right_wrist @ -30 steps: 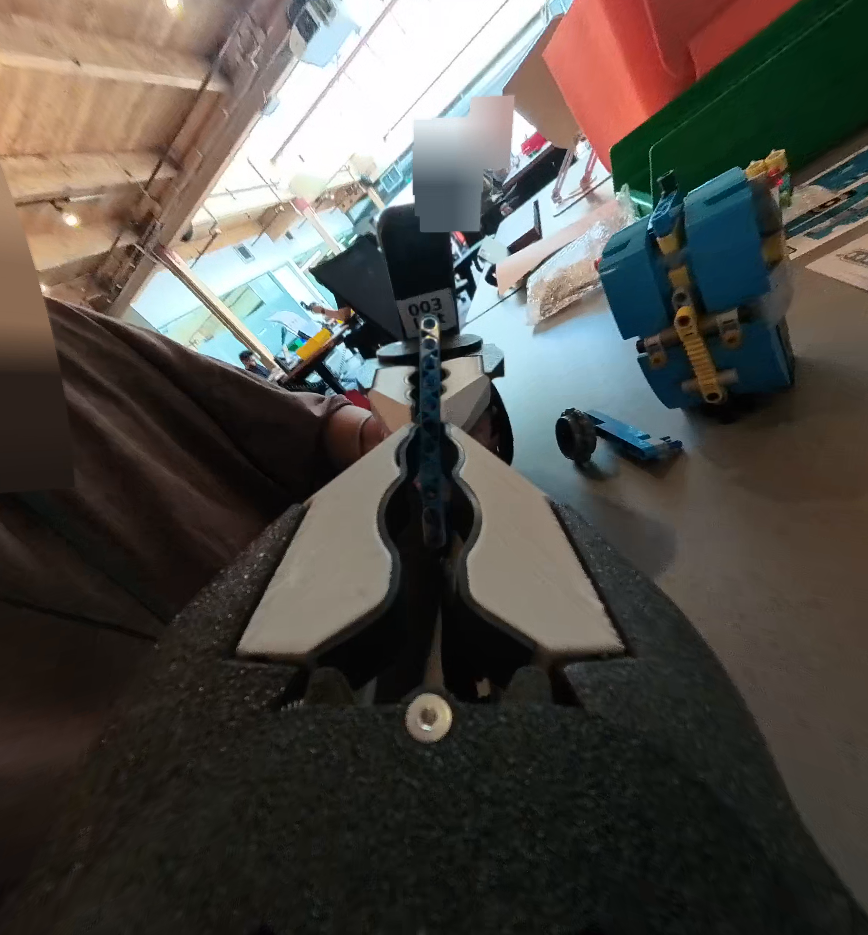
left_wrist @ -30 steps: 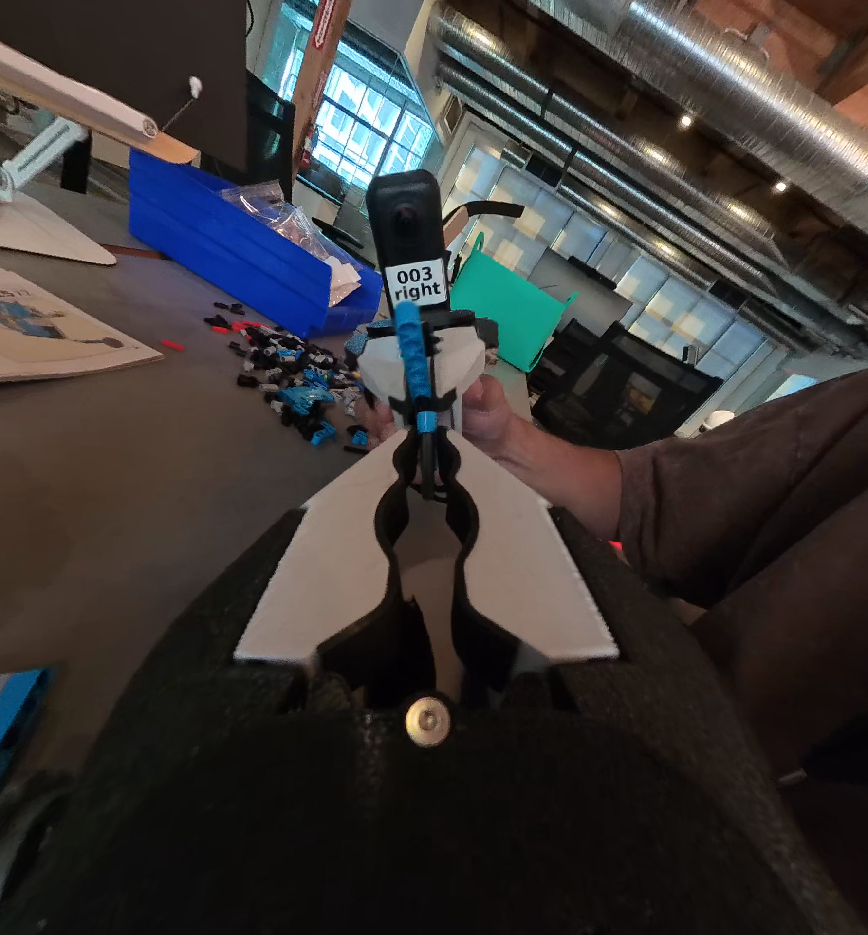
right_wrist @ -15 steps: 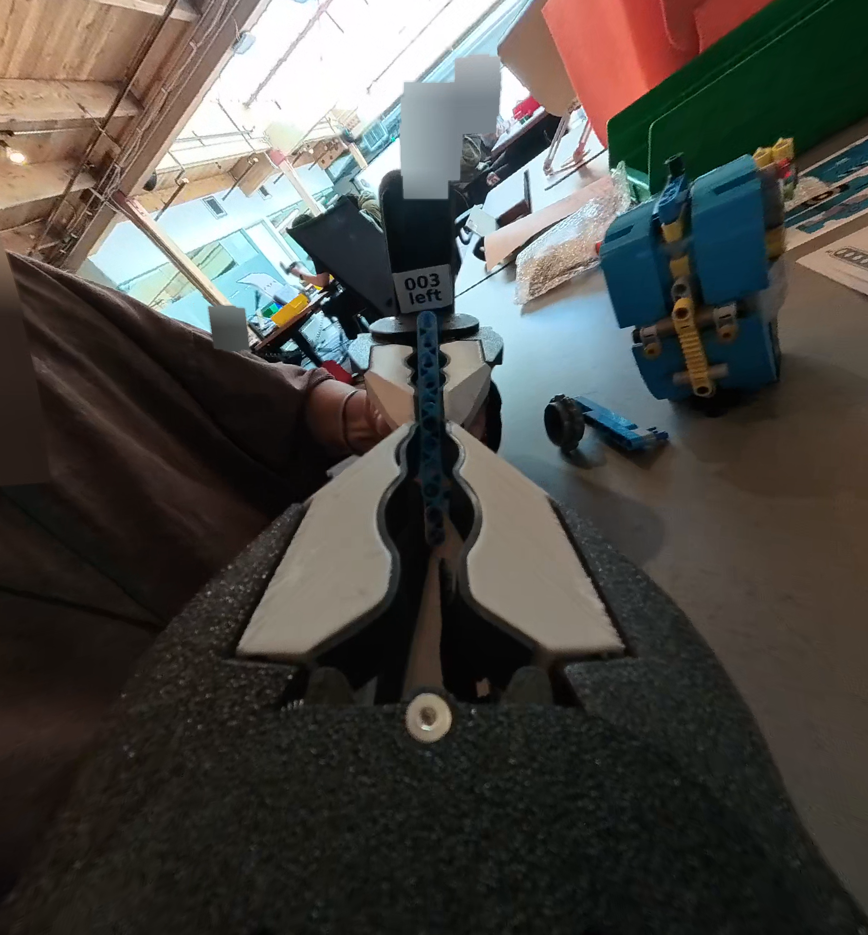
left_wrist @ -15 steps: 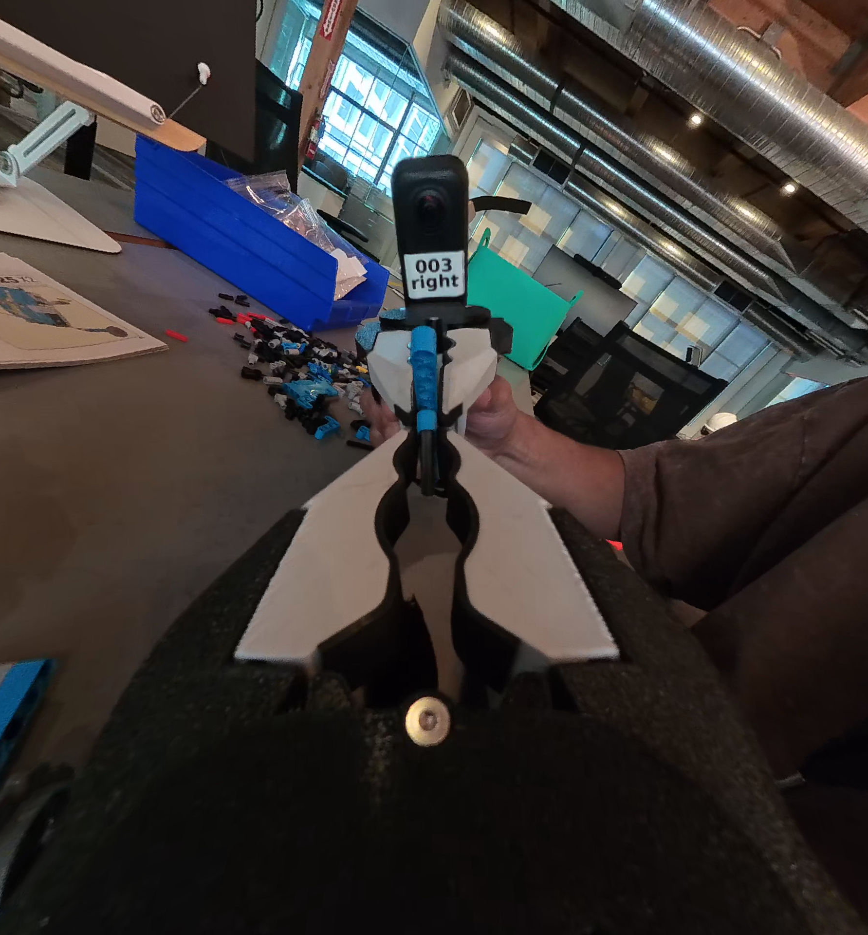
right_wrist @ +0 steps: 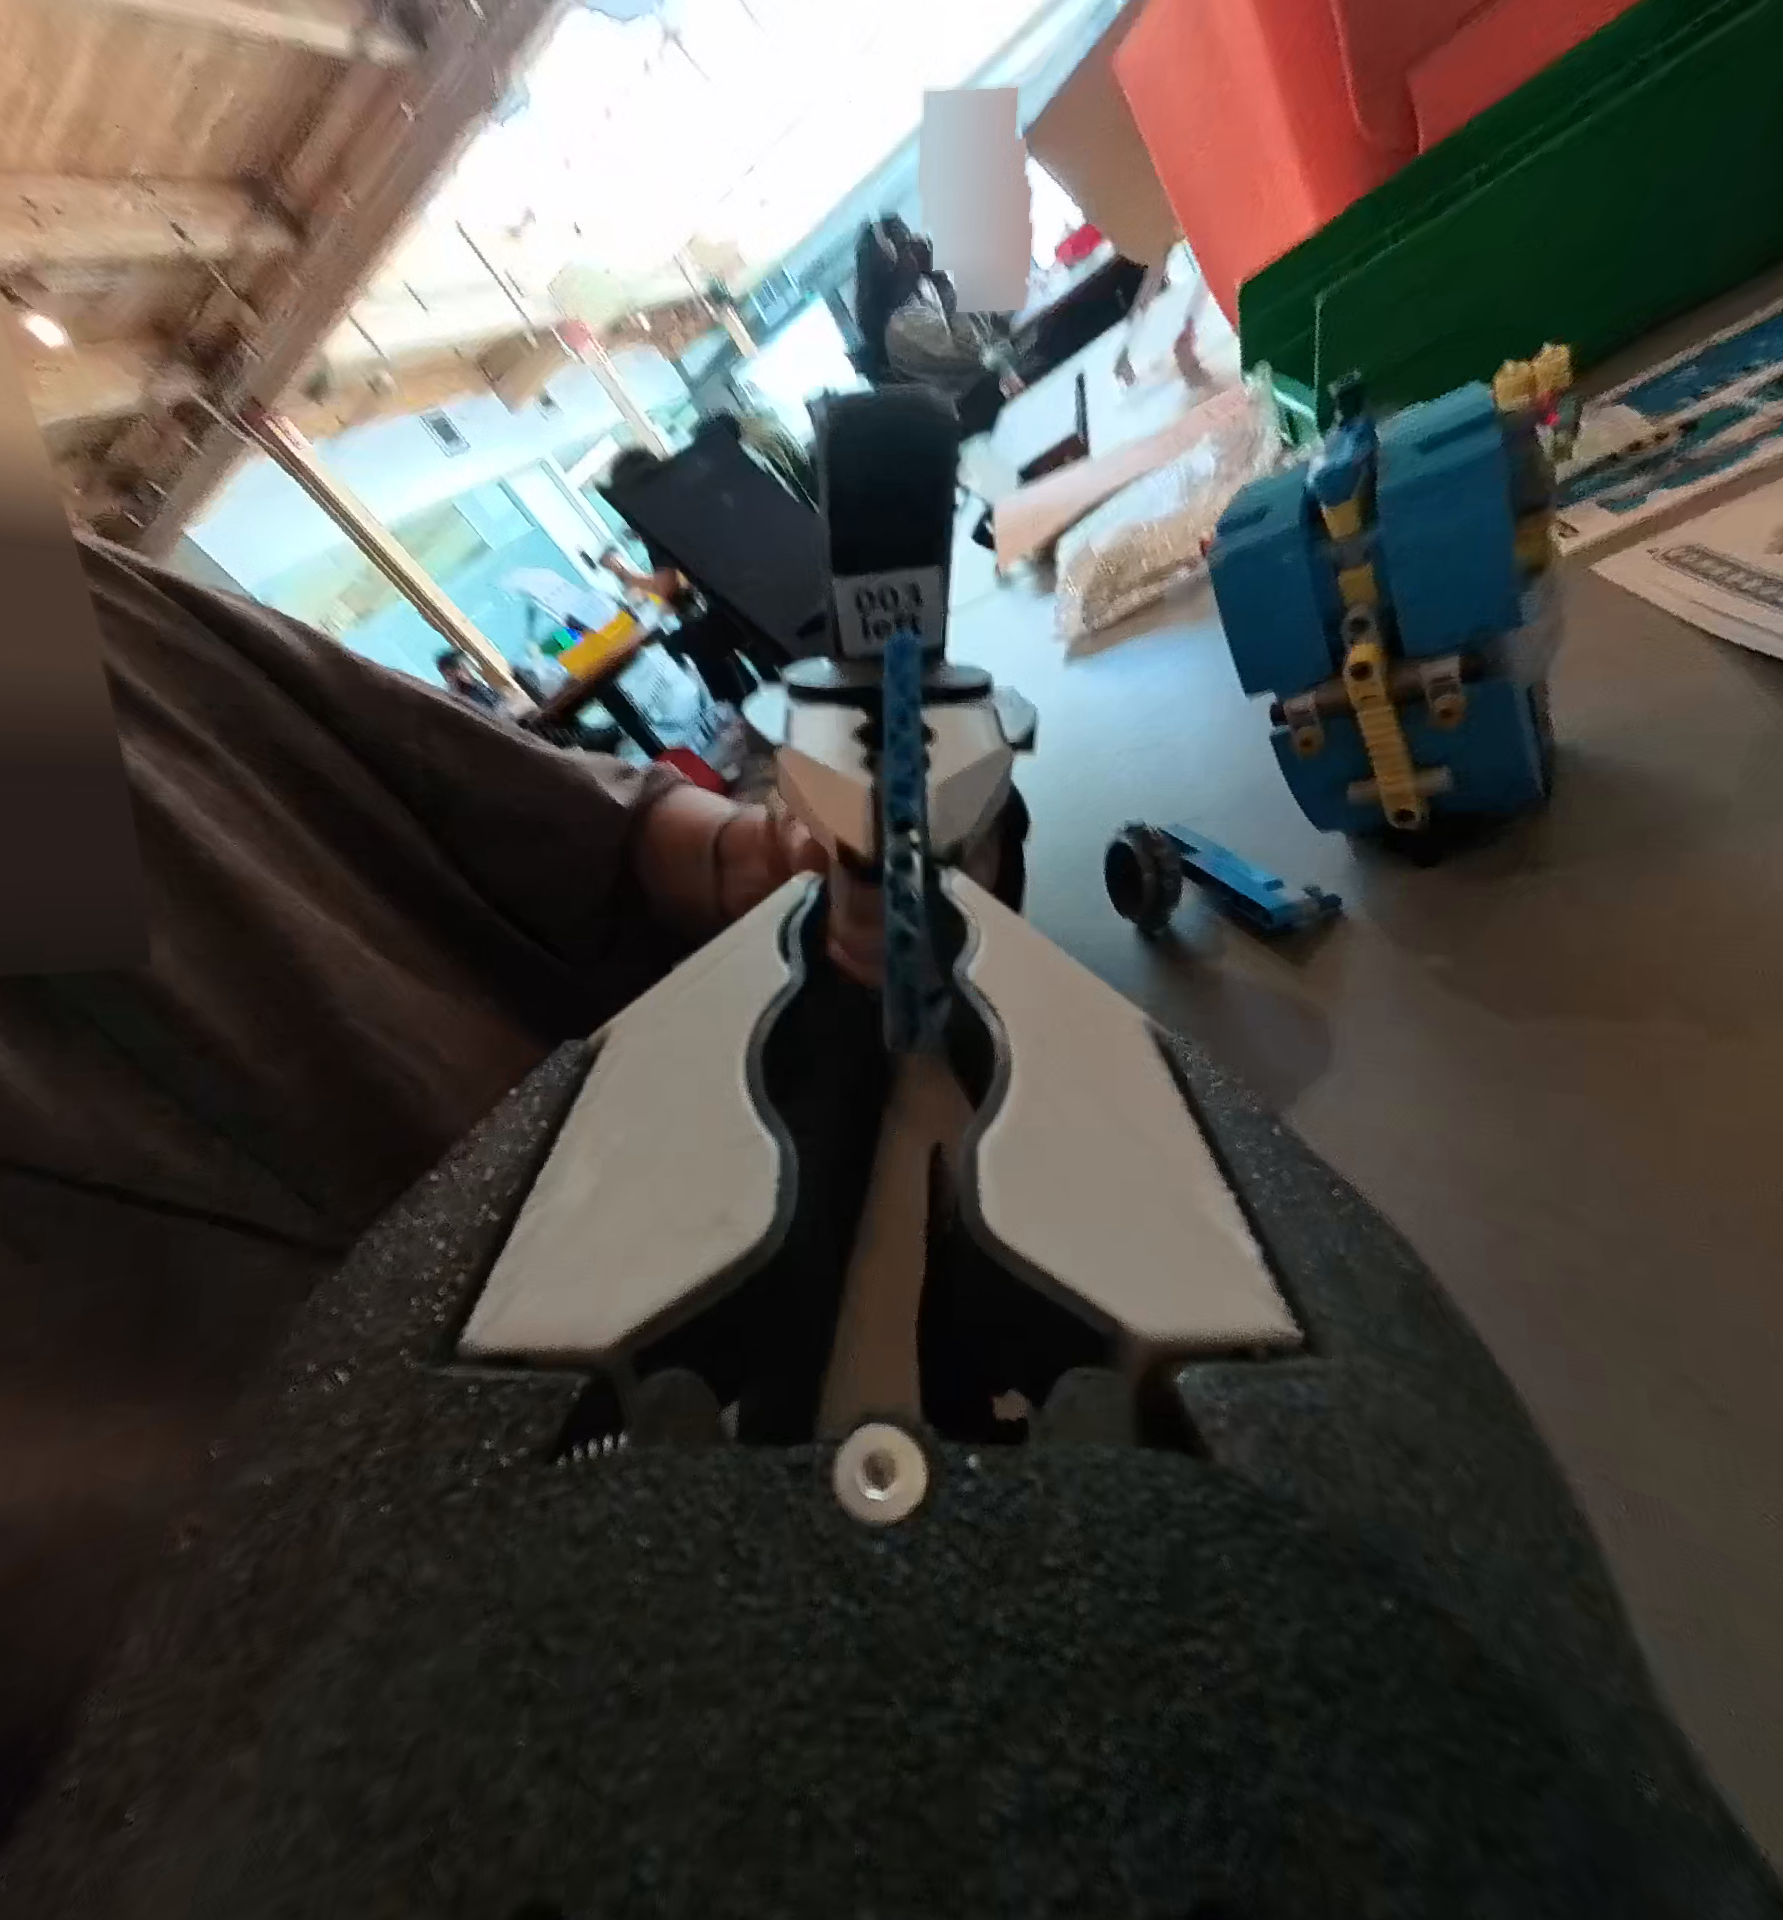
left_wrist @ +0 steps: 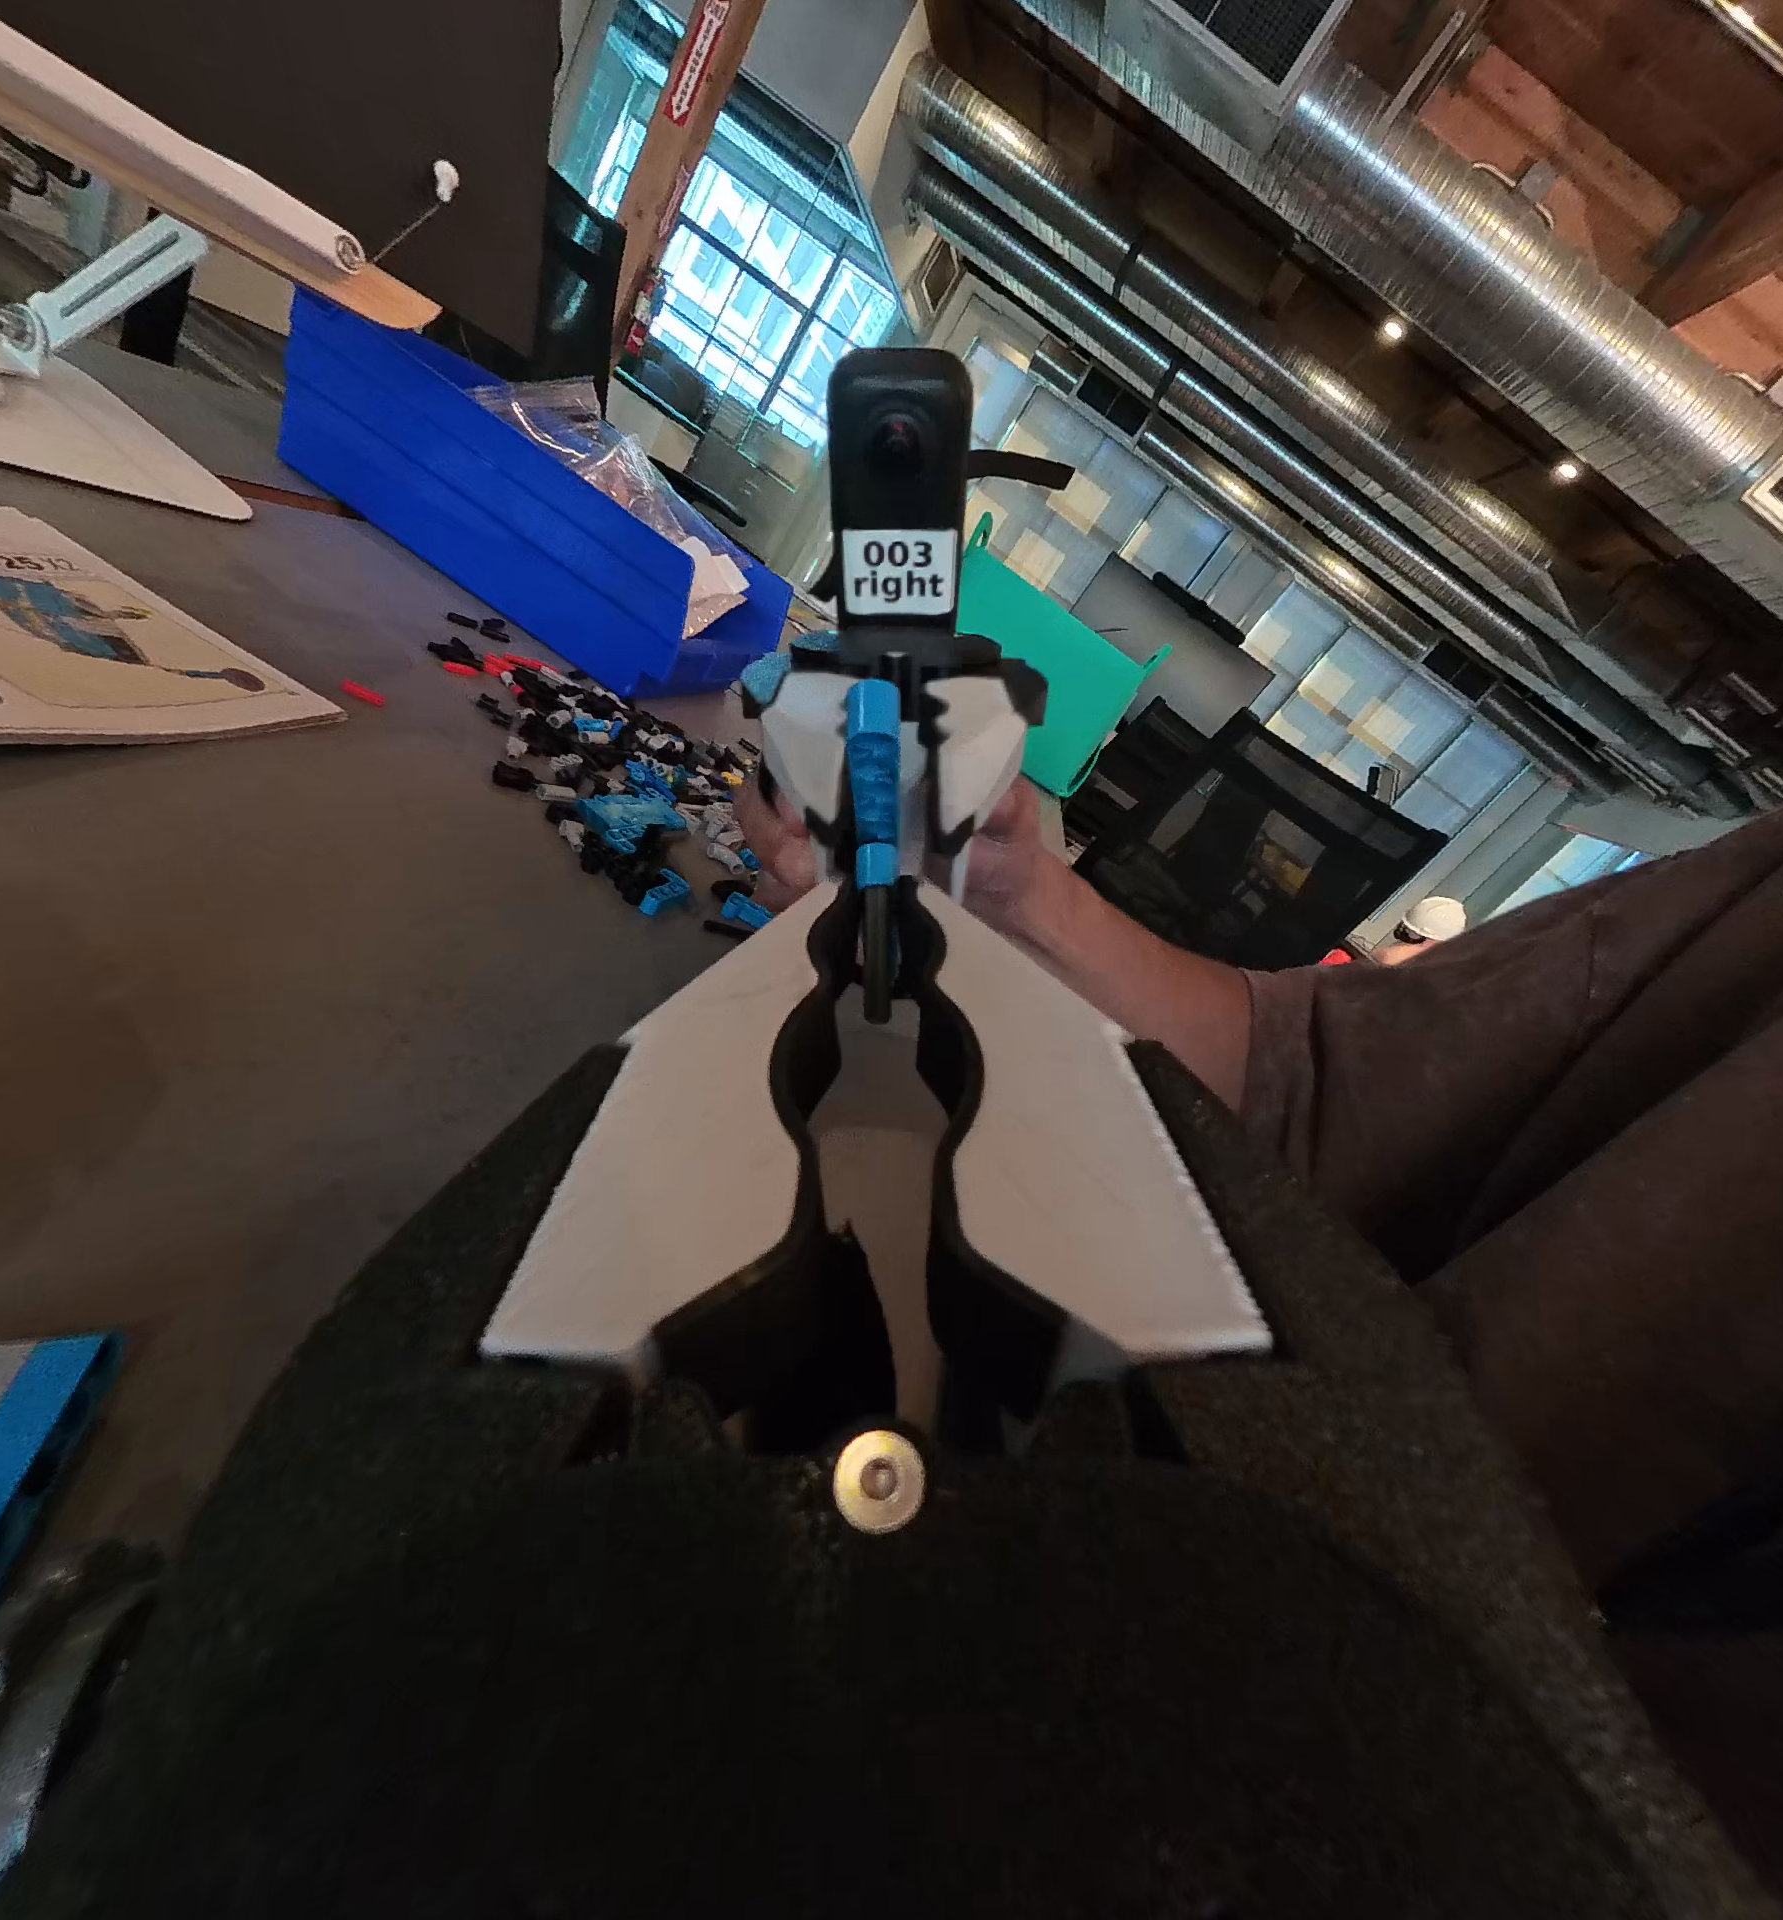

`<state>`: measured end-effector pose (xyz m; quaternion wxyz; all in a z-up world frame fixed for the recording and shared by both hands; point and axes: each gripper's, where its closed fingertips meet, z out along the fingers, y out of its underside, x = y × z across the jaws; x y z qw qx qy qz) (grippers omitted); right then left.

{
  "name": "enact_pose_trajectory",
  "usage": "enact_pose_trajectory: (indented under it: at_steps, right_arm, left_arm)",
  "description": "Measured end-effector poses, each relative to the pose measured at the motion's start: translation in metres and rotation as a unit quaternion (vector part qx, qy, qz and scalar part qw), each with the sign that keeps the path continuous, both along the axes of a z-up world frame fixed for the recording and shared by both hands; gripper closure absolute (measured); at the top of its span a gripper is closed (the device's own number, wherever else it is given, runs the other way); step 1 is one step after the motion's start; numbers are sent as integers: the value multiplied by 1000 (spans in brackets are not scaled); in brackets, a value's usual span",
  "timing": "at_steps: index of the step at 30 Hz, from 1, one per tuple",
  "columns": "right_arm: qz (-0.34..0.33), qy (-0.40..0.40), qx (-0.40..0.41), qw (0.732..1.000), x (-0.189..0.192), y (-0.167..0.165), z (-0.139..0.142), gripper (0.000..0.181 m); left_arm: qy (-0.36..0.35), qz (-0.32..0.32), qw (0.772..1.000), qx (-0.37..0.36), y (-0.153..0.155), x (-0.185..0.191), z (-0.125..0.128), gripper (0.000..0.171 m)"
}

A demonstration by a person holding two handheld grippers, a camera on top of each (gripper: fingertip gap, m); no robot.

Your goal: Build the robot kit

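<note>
Blue perforated beam (right_wrist: 906, 831) was clamped in the right gripper (right_wrist: 892, 971); the left gripper (left_wrist: 882, 961), facing it tip to tip, was clenched on a black pin (left_wrist: 876, 961) touching the beam's end. Loose parts (left_wrist: 617, 790) lay beyond on the worktop (left_wrist: 243, 935).

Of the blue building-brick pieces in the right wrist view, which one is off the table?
The long blue holed beam, clamped in the right gripper. The big blue brick model and the small blue wheeled piece both rest on the table.
</note>
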<state>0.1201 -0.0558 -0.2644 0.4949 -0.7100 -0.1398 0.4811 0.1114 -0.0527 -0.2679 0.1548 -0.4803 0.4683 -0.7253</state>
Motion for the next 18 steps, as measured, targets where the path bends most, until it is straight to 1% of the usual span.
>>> enact_pose_trajectory:
  at_steps: [2,5,7,10,12,13,14,15,16,17,18]
  right_arm:
    - [14,-30,-9,999,0,-7,-10,166]
    - [29,-30,-9,999,-4,-11,-11,174]
    - [38,-37,-24,998,-5,-13,-15,174]
    - [21,-39,-15,999,-3,-8,-12,173]
    - [5,0,-10,1000,-1,-4,-5,174]
    - [-6,25,-9,1000,0,0,-1,174]
    - [-15,42,-8,999,2,2,2,174]
    - [-16,52,-6,999,0,3,4,173]
    - [-16,51,-5,999,-3,4,3,174]
    - [-12,45,-5,999,-6,4,3,173]
    - [-14,46,-2,999,-7,5,4,174]
  left_arm:
    - [-3,-11,1000,0,-4,-1,1,165]
    - [-1,-26,1000,1,-9,-1,0,165]
    - [2,-28,1000,0,-9,0,-1,165]
    - [-3,-18,1000,-12,-5,1,3,164]
    - [6,-27,999,-29,-5,2,2,139]
    - [16,-38,999,-32,-9,2,-1,135]
    - [20,-43,998,-28,-12,3,-2,137]
    - [17,-44,999,-21,-13,3,-2,147]
    - [10,-39,999,-16,-12,3,0,161]
    - [4,-33,999,-14,-10,2,1,165]
    - [0,-32,999,-18,-9,1,2,165]
